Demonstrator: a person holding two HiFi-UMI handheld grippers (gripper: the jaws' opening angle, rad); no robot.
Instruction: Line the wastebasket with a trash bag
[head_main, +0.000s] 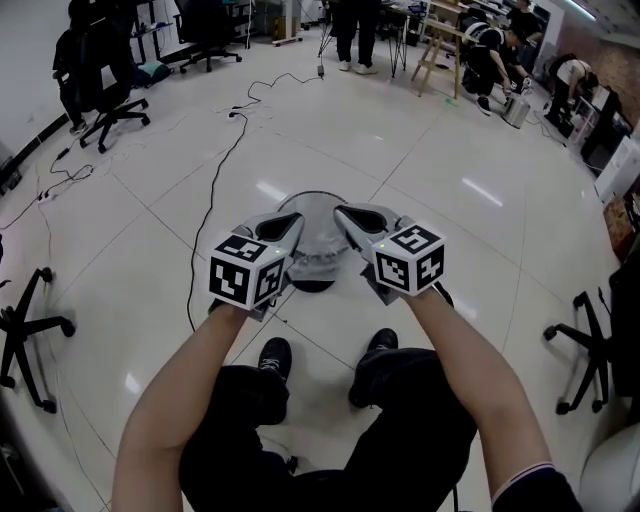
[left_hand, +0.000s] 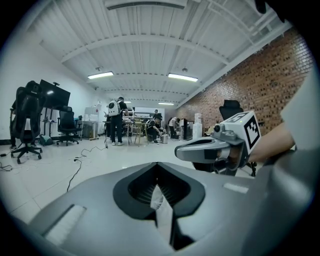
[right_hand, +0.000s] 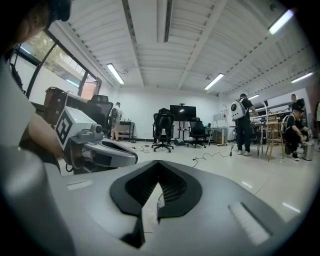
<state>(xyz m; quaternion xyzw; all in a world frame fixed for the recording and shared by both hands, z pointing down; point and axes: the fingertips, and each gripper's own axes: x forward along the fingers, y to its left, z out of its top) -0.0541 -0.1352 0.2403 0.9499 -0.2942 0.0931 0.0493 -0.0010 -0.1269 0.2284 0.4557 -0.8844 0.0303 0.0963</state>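
Head view: the left gripper (head_main: 288, 228) and right gripper (head_main: 348, 220) hovered side by side, tips nearly meeting, right above the wastebasket (head_main: 310, 196) on the floor (head_main: 450, 150) — the basket sat straight below and slightly ahead of both, neither hand clearly nearer. The trash bag (head_main: 318, 256) bunched grey between them over the basket's mouth; nothing else showed inside.

Left gripper view: jaws pressed together on a thin pale sliver of the trash bag (left_hand: 161, 207), with the other gripper just to its right.

Right gripper view: same story — jaws pinched onto a pale strip of the trash bag (right_hand: 149, 210).

Next, I'd judge, the bag's edges wanted spreading apart and down over the rim.
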